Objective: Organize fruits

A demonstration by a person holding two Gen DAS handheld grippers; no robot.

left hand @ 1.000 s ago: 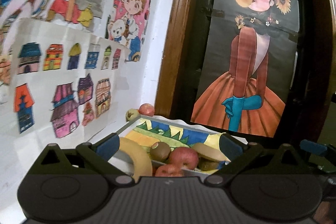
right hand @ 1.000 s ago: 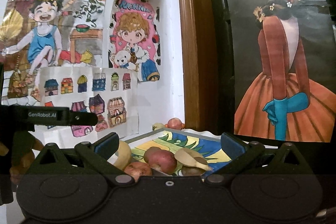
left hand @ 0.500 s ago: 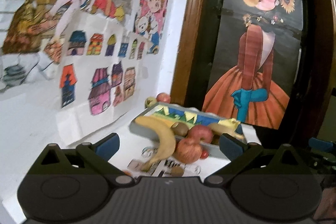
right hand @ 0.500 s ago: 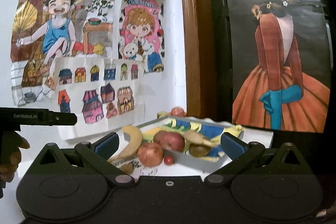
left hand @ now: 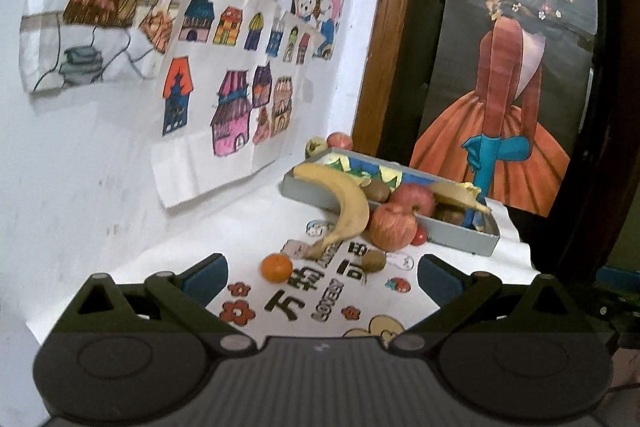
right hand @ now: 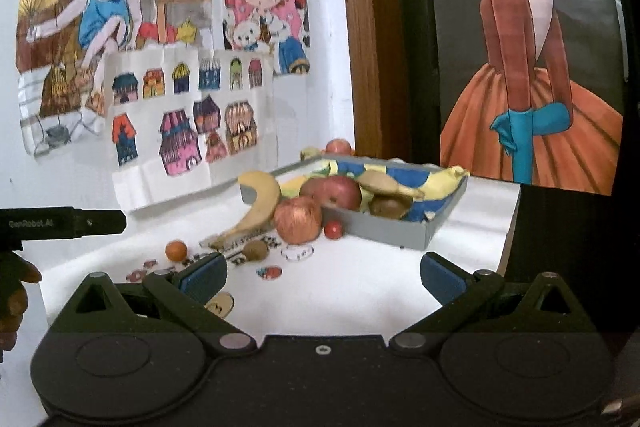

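Left wrist: orange point(left hand: 276, 267) lies ahead of open hand-held gripper point(left hand: 322, 273).

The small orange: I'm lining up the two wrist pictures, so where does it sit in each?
Left wrist: the small orange lies left of centre, just beyond the left tongs' left pad.
Right wrist: it lies further left, beyond the right tongs' left pad.
Shared landmark: the banana's stem tip points toward it in both.
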